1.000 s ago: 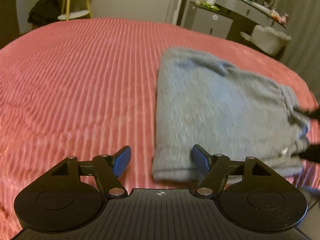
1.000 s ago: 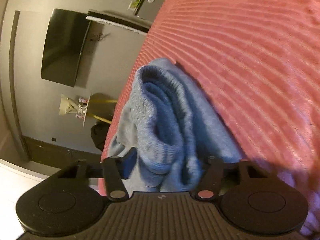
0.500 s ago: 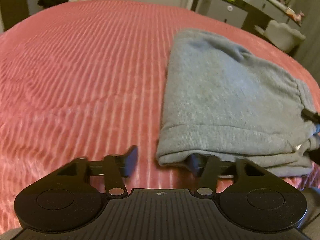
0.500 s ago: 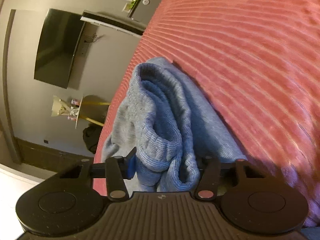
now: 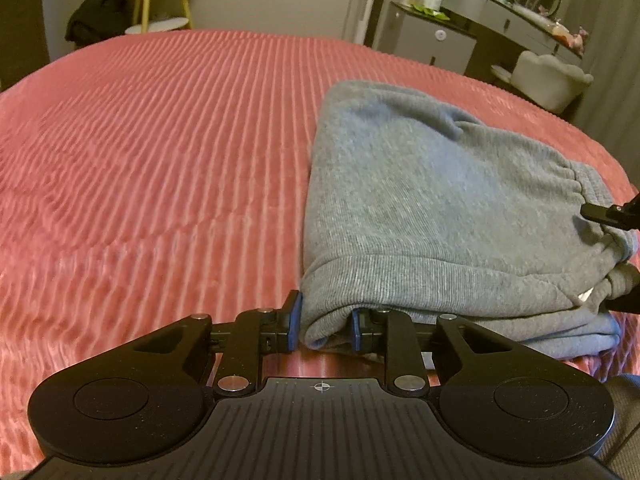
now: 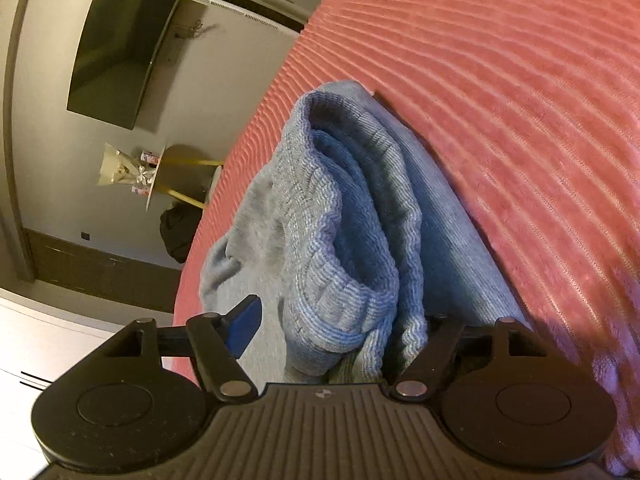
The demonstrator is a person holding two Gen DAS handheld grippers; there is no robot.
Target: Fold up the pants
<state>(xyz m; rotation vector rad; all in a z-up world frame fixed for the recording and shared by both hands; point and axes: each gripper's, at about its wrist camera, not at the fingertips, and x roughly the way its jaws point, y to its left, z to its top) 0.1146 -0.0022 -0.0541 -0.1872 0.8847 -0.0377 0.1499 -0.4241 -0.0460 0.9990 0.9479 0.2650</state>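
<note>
The grey pants (image 5: 432, 208) lie folded on a pink ribbed bedspread (image 5: 160, 168), with the ribbed cuffs toward me. My left gripper (image 5: 325, 328) is at their near left corner, and its jaws are closing with the blue pads pressing the folded edge from both sides. In the right wrist view the pants (image 6: 352, 240) bunch up at the waistband end. My right gripper (image 6: 340, 328) straddles that bunch while its jaws are opening. Its left blue pad (image 6: 245, 326) stands clear of the cloth and the other finger is hidden behind it. The right gripper's fingertips (image 5: 600, 213) show at the right edge of the left wrist view.
A dresser with a round mirror (image 5: 500, 12) and a white chair (image 5: 548, 80) stand beyond the bed's far right. A yellow-legged side table (image 5: 160, 4) and a dark bag (image 5: 96, 16) are at the far left. A television (image 6: 120, 52) hangs on the wall.
My left gripper's jaws have come together onto the near corner of the pants. The right gripper's jaws narrowed on the waistband bunch, then spread apart again.
</note>
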